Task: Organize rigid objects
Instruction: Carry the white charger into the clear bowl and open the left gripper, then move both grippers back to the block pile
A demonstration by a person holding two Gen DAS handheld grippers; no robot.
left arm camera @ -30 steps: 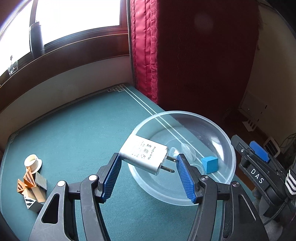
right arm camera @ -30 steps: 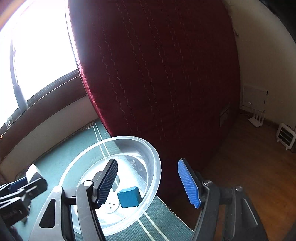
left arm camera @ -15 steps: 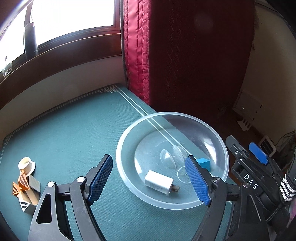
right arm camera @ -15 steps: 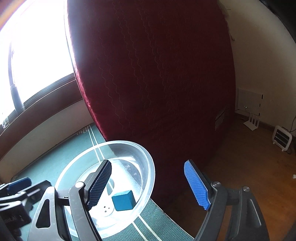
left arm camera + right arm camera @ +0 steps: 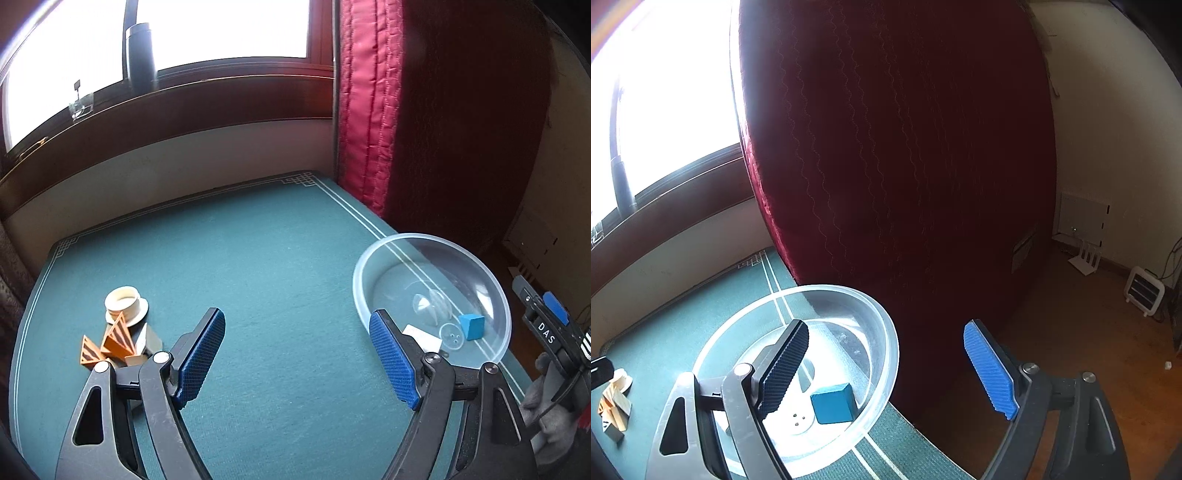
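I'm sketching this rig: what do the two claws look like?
Both claws, left and right, have black forked arms with silver pivot screws, tipped by blue ribbed rubber pads. The right claw's body carries white "DAS" lettering and a blue tab.

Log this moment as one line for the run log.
left gripper open, empty | right gripper open, empty | charger, blue cube in bowl

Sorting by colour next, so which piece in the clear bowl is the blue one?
The blue cube on the right side of the clear bowl. The other pieces there are a white charger and a clear round disc.
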